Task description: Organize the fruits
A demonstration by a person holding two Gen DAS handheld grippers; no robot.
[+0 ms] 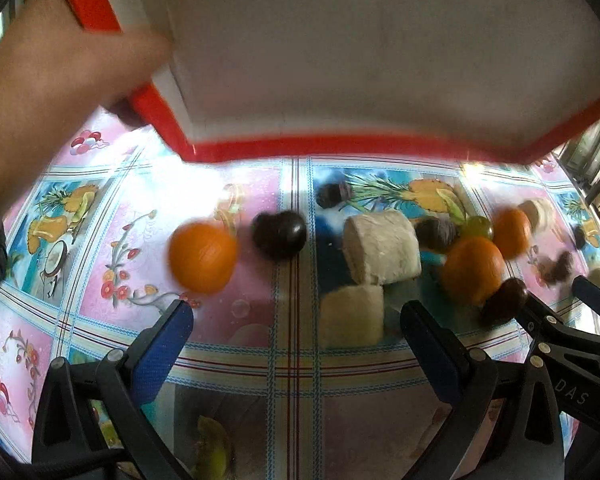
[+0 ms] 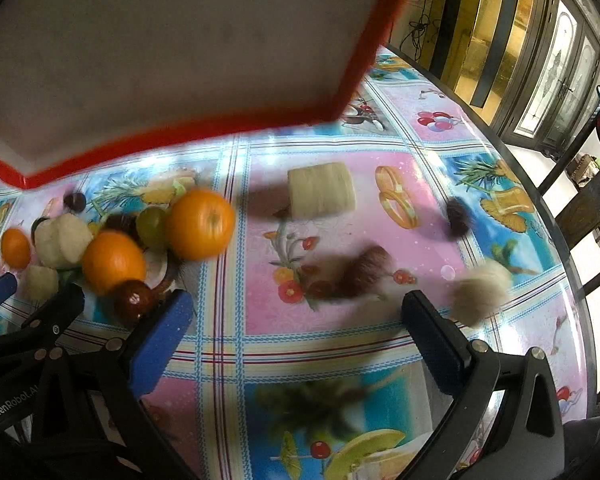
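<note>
Fruit lies scattered on the patterned tablecloth (image 1: 255, 292), much of it blurred by motion. The left wrist view shows an orange (image 1: 202, 257), a dark plum (image 1: 279, 234), two banana pieces (image 1: 382, 246), a green grape (image 1: 476, 227) and two more oranges (image 1: 474, 270). My left gripper (image 1: 297, 336) is open just short of the banana pieces, with nothing between its fingers. My right gripper (image 2: 295, 320) is open too, over bare cloth, with a blurred brown fruit (image 2: 364, 268) just ahead. A banana piece (image 2: 322, 190), an orange (image 2: 199, 224) and a red jujube (image 2: 133, 300) lie nearby.
A person's hand (image 1: 39, 80) holds a white tray with a red rim (image 1: 300, 148) tilted above the far side of the table, hiding what is behind it. The round table's edge (image 2: 580, 280) curves on the right, with a dark chair (image 2: 596, 200) beyond it.
</note>
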